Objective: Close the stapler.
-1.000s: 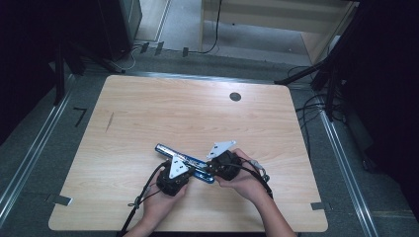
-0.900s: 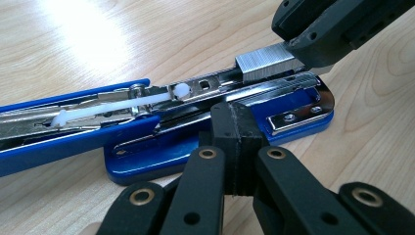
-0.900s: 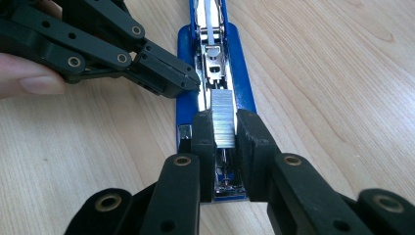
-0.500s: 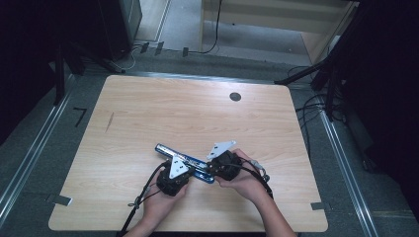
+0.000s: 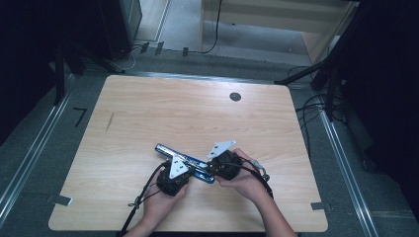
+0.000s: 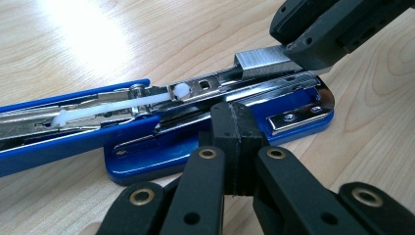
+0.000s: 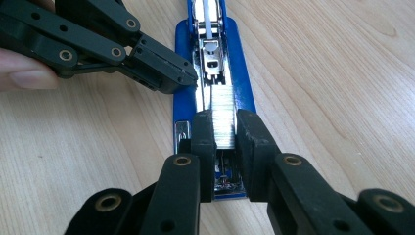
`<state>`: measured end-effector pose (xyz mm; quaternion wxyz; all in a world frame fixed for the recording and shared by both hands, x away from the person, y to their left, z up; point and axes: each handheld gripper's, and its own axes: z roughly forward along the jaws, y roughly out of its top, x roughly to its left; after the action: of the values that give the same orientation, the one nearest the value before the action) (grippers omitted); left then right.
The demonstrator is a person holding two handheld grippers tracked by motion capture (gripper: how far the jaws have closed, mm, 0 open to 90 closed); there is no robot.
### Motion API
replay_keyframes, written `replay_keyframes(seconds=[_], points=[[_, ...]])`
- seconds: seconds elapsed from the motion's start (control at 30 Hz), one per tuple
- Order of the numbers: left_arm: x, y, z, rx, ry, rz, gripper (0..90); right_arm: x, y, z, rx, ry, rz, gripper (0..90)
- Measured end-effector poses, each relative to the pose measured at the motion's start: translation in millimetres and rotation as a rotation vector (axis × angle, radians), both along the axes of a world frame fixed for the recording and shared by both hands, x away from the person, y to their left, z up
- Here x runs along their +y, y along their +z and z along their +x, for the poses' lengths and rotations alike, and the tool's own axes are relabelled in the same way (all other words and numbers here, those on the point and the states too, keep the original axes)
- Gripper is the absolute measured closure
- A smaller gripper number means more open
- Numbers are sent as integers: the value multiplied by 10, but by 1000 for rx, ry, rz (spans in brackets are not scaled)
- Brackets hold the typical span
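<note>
On the table [image 5: 148, 113], the right tool [image 7: 225, 128] is gripping a staple strip [image 7: 224, 115] over the open stapler [image 6: 161, 147]; the left tool [image 6: 238, 128], fully closed, is pressing the stapler at its 6 o'clock edge.

Both handheld grippers, the left gripper [image 5: 174, 178] and the right gripper [image 5: 223, 165], are matte black, each topped by a grey three-cornered plate and trailing a black cable. Their linkage arms carry brass-ringed rivets, and the fingers [image 7: 203, 142] are blocky with small screw holes.
</note>
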<state>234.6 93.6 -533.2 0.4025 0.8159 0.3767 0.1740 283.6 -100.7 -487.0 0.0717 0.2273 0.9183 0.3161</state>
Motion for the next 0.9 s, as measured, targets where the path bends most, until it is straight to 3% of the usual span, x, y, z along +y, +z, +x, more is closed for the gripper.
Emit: replay_keyframes(seconds=[0.9], points=[[2,2,-1,2,-2,4,900,45,17,1,-21,26,-22,801]])
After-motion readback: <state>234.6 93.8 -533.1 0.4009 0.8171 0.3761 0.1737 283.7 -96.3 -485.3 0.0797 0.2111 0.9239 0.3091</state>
